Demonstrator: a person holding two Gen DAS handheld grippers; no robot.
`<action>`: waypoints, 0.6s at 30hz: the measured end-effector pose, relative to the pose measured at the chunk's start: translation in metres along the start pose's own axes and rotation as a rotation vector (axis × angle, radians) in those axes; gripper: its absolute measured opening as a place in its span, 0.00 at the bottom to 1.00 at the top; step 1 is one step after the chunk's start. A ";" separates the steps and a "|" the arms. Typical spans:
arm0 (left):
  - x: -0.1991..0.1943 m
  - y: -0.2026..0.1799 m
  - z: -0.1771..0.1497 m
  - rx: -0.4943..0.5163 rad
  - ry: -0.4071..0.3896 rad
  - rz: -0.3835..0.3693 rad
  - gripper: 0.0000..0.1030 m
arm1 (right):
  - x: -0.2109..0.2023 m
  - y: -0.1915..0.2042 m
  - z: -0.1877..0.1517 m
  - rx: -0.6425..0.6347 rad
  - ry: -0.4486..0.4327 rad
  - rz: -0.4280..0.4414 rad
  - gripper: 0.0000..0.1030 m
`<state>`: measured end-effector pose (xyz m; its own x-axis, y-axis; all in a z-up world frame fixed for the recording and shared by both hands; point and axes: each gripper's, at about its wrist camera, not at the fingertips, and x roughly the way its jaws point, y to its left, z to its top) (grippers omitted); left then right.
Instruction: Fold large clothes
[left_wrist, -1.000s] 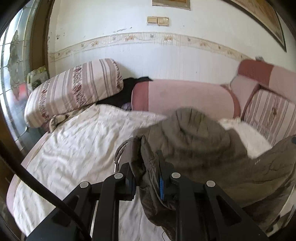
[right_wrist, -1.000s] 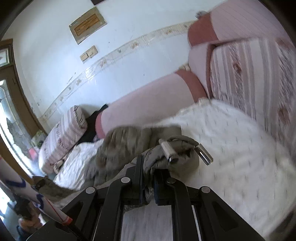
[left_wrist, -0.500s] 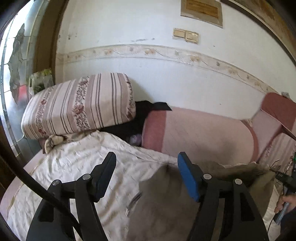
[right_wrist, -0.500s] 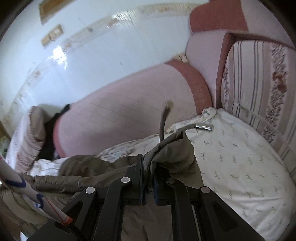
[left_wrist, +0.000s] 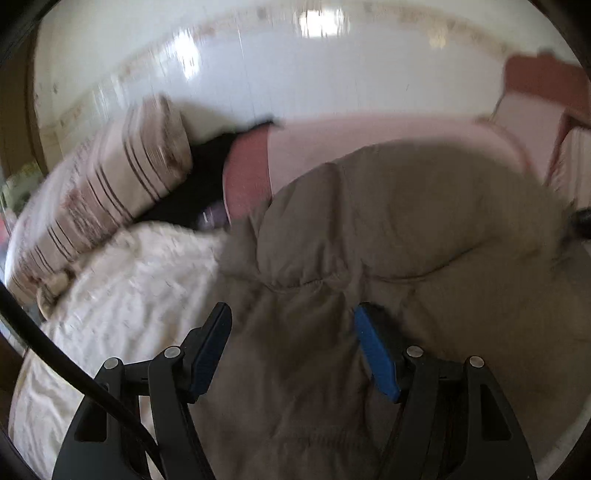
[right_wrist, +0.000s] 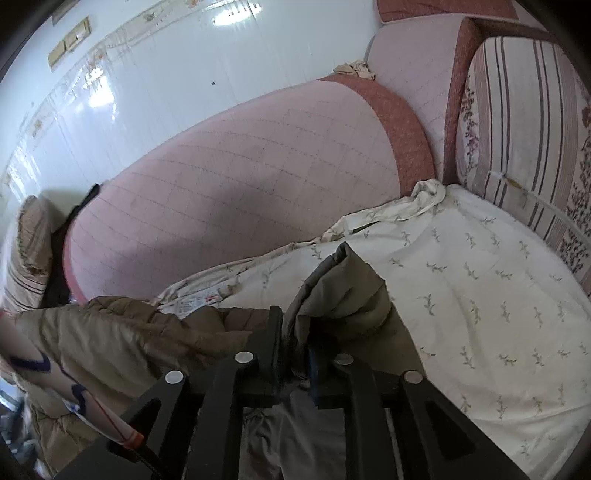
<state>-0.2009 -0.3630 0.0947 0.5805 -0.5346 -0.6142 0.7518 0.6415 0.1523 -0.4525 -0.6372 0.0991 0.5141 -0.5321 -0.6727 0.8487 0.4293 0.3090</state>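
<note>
An olive-brown padded jacket (left_wrist: 406, 221) lies spread on the bed's white printed sheet (left_wrist: 129, 288). In the blurred left wrist view my left gripper (left_wrist: 291, 317) hangs over the jacket with its jaws wide apart; the blue pads (left_wrist: 376, 354) touch nothing. In the right wrist view my right gripper (right_wrist: 295, 332) has a bunched fold of the jacket (right_wrist: 343, 295) between its jaws, which are opening; the fold still stands pinched. The rest of the jacket (right_wrist: 122, 332) trails off to the left.
A long pink bolster (right_wrist: 240, 173) runs along the white wall behind the bed. Striped cushions stand at the left (left_wrist: 122, 184) and at the right (right_wrist: 524, 129). A black garment (left_wrist: 207, 177) is wedged behind the bolster. The sheet (right_wrist: 480, 295) lies bare at the right.
My left gripper let go of the jacket, opened wide and swung down over it. My right gripper carried its fold down to the sheet, and its jaws have parted slightly.
</note>
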 end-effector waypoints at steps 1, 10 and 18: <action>0.018 -0.003 -0.003 -0.008 0.042 0.006 0.67 | -0.005 0.000 -0.003 0.005 -0.009 0.020 0.19; 0.074 -0.014 -0.006 0.006 0.123 0.079 0.67 | -0.078 0.028 -0.039 -0.200 -0.153 0.104 0.33; 0.080 -0.010 -0.006 -0.015 0.119 0.075 0.68 | 0.011 0.053 -0.093 -0.408 -0.026 -0.031 0.34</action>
<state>-0.1639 -0.4087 0.0389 0.5927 -0.4163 -0.6895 0.7026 0.6857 0.1900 -0.4132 -0.5528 0.0456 0.4963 -0.5652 -0.6590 0.7477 0.6640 -0.0064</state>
